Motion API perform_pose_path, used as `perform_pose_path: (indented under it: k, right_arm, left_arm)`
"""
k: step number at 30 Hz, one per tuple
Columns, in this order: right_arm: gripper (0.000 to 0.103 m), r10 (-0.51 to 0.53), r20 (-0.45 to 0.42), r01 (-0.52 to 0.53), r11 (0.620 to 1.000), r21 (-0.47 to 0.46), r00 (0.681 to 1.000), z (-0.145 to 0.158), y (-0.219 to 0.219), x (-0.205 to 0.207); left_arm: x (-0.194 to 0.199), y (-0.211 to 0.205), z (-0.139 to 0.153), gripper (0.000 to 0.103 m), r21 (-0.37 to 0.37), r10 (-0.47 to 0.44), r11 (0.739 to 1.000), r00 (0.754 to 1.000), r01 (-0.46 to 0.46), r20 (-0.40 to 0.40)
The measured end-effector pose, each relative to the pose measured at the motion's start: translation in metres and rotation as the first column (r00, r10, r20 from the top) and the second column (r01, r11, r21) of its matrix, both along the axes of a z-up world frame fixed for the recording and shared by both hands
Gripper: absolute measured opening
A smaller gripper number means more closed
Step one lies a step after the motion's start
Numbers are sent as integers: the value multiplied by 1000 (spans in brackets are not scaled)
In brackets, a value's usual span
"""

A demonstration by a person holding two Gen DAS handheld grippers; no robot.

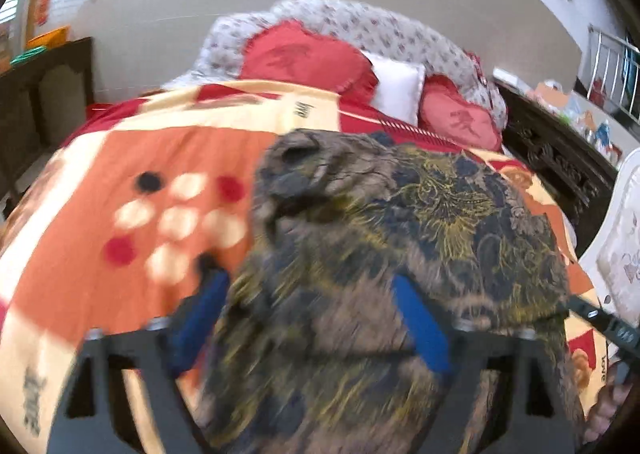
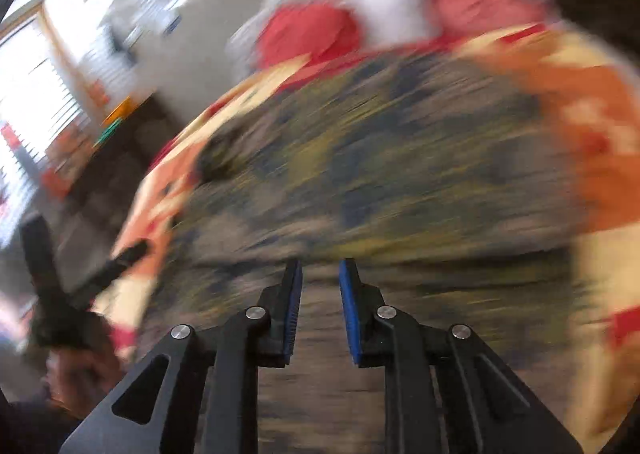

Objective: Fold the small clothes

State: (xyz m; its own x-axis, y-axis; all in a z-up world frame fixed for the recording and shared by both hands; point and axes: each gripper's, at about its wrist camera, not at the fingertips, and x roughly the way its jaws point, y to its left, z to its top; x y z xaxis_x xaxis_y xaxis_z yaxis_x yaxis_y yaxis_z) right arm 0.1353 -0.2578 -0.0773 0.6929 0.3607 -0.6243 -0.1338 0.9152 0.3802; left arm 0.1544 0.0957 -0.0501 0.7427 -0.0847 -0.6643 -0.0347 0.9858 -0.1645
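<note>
patterned garment bunched between left gripper fingers.

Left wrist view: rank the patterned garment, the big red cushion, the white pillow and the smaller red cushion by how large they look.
1. Patterned garment, though it lies nearest the camera.
2. Big red cushion.
3. Smaller red cushion and white pillow: too alike to rank.

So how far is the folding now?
No finished fold shows: the garment lies rumpled on the blanket. In hand: cloth sits between the fingers of the left gripper, grip unclear; the right gripper hangs open over it. All folding is left.
</note>
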Motion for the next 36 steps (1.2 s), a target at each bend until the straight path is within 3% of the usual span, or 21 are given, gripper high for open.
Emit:
perform_pose_path:
  k: [1,2,5,6,9,11,12,13,17,19,22,25,28,30,31,34,36]
  right_arm:
    - [28,-67,7,67,998,7,998,1,-21,0]
    - [27,-134,10,134,991,14,991,3,-42,2]
    - [21,-185,30,185,983,19,982,8,-73,11]
    - [21,-167,27,166,986,13,986,8,-76,16]
    - [21,-97,-1,97,991,-95,995,-10,-66,38]
    - [21,-78,-124,60,988,-142,989,-48,-63,54]
    - [20,-79,-62,71,991,-116,995,-54,-67,48]
    - [21,-69,-68,62,993,-104,995,-56,-70,46]
    - [28,-59,-165,59,998,-4,985,-59,-87,50]
    - [28,-47,-230,39,998,-39,972,-51,-84,61]
    - [28,-122,-105,111,988,-108,987,-13,-81,79]
    - [28,-172,-19,169,981,-97,985,0,-77,106]
    - [28,-164,-80,147,973,-178,983,-21,-67,141]
    - [28,-160,-218,104,964,-245,963,-58,-63,162]
    - [28,-167,-183,117,960,-256,969,-59,-62,161]
    - [28,-158,-187,96,948,-305,969,-54,-56,160]
    - [28,-149,-197,80,943,-322,969,-42,-54,154]
  left_arm:
    - [17,-5,-6,36,22,8,1000,999,-7,-41]
    - [34,-9,-18,19,56,26,998,995,-21,-100]
    - [55,-5,-48,12,101,70,993,984,-54,-165]
    - [51,-5,-52,11,118,64,992,990,-50,-124]
    - [45,-6,-54,11,147,64,988,993,-49,-103]
    - [44,1,-55,11,120,64,991,993,-52,-101]
    - [44,2,-55,11,112,64,992,993,-53,-98]
    - [44,3,-55,11,108,64,993,993,-54,-96]
    - [46,-1,-54,11,121,69,991,993,-57,-93]
    - [44,-3,-55,11,118,69,991,993,-58,-92]
    - [46,-4,-56,11,101,70,993,993,-61,-91]
    - [45,0,-56,11,80,67,995,994,-60,-89]
    - [46,4,-56,11,55,63,997,994,-58,-88]
    - [47,4,-56,11,52,61,997,994,-56,-87]
    - [47,3,-56,11,57,61,997,994,-56,-88]
    - [48,1,-56,11,79,64,995,994,-57,-89]
    - [48,5,-57,11,49,60,997,994,-55,-89]
